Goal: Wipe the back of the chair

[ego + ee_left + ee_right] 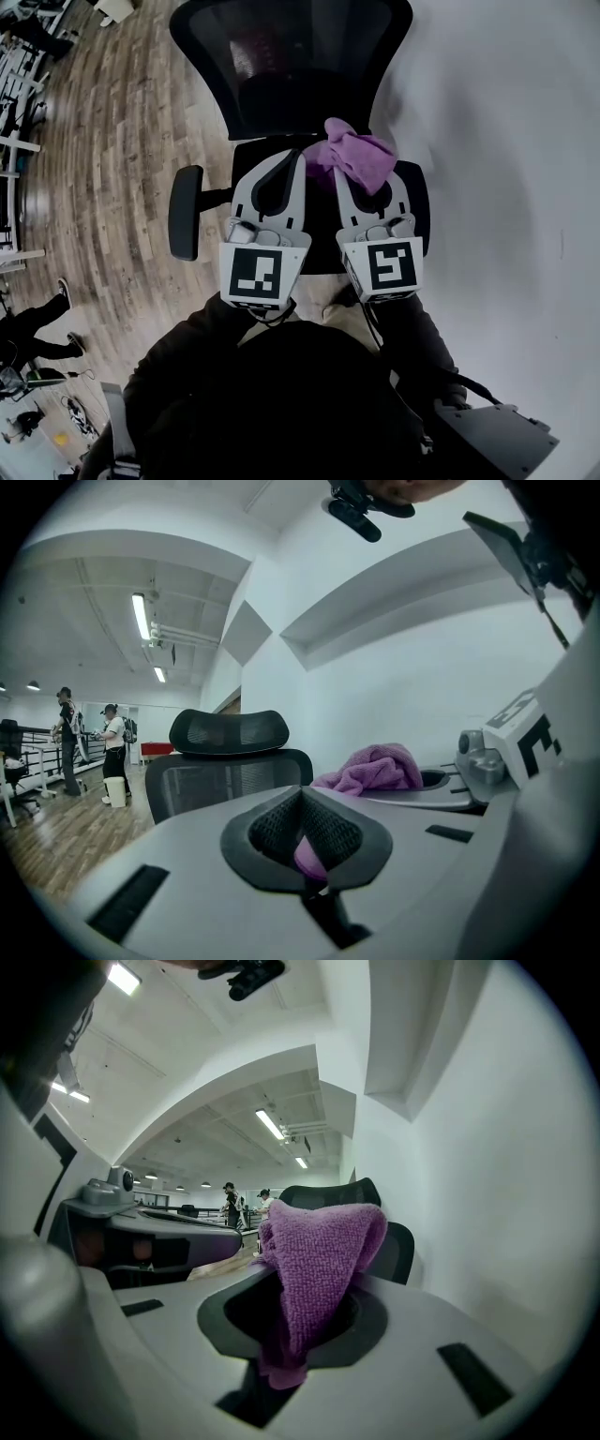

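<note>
The right gripper is clamped on a crumpled purple terry cloth. Beside it, the left gripper has its jaws together, with a purple sliver showing between them. Both are above the black office chair's seat, and its mesh back rises just beyond the cloth.

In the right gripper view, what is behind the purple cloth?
The black chair's headrest shows above the purple cloth, which the right gripper holds, and its backrest shows to the right. The cloth covers the chair's middle.
</note>
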Action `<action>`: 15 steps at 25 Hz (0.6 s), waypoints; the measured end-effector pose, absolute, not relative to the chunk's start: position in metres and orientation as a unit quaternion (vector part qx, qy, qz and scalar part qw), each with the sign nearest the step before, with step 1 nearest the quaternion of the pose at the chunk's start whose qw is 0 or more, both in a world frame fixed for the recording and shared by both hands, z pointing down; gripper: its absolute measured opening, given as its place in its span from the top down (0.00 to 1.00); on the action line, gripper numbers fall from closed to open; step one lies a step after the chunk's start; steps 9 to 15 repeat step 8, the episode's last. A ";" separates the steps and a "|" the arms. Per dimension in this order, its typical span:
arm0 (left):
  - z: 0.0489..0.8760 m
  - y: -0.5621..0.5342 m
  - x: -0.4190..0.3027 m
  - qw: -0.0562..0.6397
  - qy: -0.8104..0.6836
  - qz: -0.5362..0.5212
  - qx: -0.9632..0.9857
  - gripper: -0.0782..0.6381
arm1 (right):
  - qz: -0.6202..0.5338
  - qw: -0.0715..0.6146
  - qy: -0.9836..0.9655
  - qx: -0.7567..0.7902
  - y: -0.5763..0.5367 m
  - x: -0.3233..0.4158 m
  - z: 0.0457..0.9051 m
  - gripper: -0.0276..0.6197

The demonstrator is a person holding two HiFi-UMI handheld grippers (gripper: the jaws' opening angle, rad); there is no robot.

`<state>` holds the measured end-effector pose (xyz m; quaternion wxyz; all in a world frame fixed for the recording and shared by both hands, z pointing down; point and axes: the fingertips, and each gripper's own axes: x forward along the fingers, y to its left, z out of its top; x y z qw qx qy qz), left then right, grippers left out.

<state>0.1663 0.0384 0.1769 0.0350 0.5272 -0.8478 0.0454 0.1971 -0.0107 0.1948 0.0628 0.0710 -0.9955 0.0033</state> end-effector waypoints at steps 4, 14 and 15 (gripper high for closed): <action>0.172 0.044 0.161 0.040 -0.852 0.033 0.520 0.89 | -0.011 0.048 -0.997 0.066 -0.011 0.197 0.189 0.85; 0.172 0.050 0.156 0.038 -0.854 0.041 0.517 0.89 | -0.011 0.042 -0.997 0.064 -0.008 0.197 0.188 0.85; 0.172 0.050 0.156 0.038 -0.854 0.041 0.517 0.89 | -0.011 0.042 -0.997 0.064 -0.008 0.197 0.188 0.85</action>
